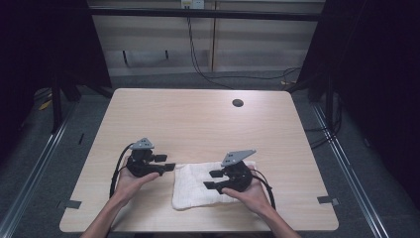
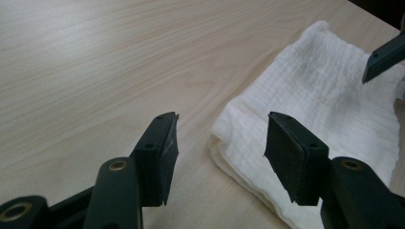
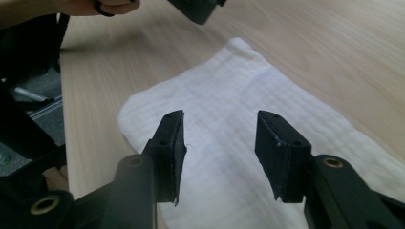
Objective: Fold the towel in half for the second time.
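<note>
Two hand-held grippers are held open and empty: the left hand-held gripper [image 1: 167, 162] at the edge of a folded white waffle-textured cloth [image 1: 194, 186], the right hand-held gripper [image 1: 213, 179] over it. The cloth is laid flat on the pale wooden tabletop [image 1: 198, 119], with a dark round grommet hole [image 1: 237, 103] well behind.

The folded white woven cloth [image 1: 198, 186] is showing a soft, ribbed, matt weave and lying on the pale wood-grain table [image 1: 198, 119], which is looking smooth with a faint sheen, while the black plastic gripper pads [image 3: 279, 152] are appearing matt.
</note>
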A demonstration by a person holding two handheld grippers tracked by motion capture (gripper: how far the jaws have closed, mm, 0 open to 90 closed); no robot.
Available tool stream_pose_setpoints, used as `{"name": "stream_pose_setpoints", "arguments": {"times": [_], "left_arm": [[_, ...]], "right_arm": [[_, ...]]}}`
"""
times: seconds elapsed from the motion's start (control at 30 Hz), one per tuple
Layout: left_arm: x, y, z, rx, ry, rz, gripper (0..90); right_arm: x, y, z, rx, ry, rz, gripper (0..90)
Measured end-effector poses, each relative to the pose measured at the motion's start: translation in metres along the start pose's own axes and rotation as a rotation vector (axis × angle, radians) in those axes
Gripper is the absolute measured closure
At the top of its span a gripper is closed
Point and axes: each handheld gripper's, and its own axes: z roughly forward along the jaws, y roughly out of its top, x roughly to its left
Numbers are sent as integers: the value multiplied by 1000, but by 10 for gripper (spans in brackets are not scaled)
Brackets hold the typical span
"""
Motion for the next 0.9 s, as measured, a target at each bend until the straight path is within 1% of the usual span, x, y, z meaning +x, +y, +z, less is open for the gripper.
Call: {"name": "stream_pose_setpoints", "arguments": {"times": [0.07, 0.1, 0.13, 0.17, 0.2, 0.23, 0.27, 0.33, 0.37, 0.4, 0.43, 0.47, 0.5, 0.57, 0.6, 0.67, 0.7, 0.77, 0.8, 0.83, 0.9], "left_arm": [[1, 1, -1, 5, 6, 2, 444], [1, 2, -2, 5, 9, 10, 440], [1, 3, -3, 0, 14, 18, 436], [0, 4, -5, -11, 14, 16, 435], [1, 6, -5, -15, 14, 18, 435], [1, 8, -6, -19, 16, 23, 435], [1, 9, -6, -29, 20, 20, 435], [2, 10, -6, -30, 19, 14, 435], [2, 12, -5, -22, 23, 24, 435], [2, 14, -4, -20, 26, 23, 434], [2, 16, -3, -24, 17, 26, 422], [2, 19, -3, -38, 10, 28, 420], [2, 21, -2, -44, 15, 30, 420], [5, 23, 3, -28, 31, 33, 420], [7, 23, 5, -29, 33, 22, 422], [10, 20, 9, -24, 37, 5, 422], [11, 17, 10, -13, 37, 5, 422], [11, 14, 13, 6, 41, 8, 422], [11, 13, 13, 13, 43, 7, 422], [12, 12, 13, 16, 41, 11, 422], [12, 12, 13, 13, 43, 6, 421]], "right_arm": [[4, 3, 9, 14, 17, -9, 539], [8, 4, 14, 23, 22, -20, 546], [11, 5, 19, 35, 29, -24, 551], [15, 7, 25, 48, 35, -34, 559], [20, 9, 29, 56, 41, -53, 560], [25, 11, 34, 56, 55, -58, 567], [29, 12, 38, 60, 69, -66, 572], [36, 14, 47, 75, 72, -80, 582], [37, 15, 51, 80, 81, -81, 584], [39, 16, 55, 95, 82, -86, 582], [42, 16, 58, 106, 76, -94, 574], [43, 16, 62, 109, 82, -95, 572], [45, 17, 65, 114, 84, -92, 572], [47, 18, 69, 113, 98, -101, 570], [49, 18, 72, 114, 103, -100, 567], [51, 18, 76, 126, 96, -113, 560], [51, 17, 78, 133, 92, -128, 560], [52, 16, 82, 133, 93, -138, 561], [53, 16, 83, 142, 84, -146, 561], [54, 15, 83, 142, 87, -154, 561], [56, 13, 86, 146, 80, -164, 560]]}}
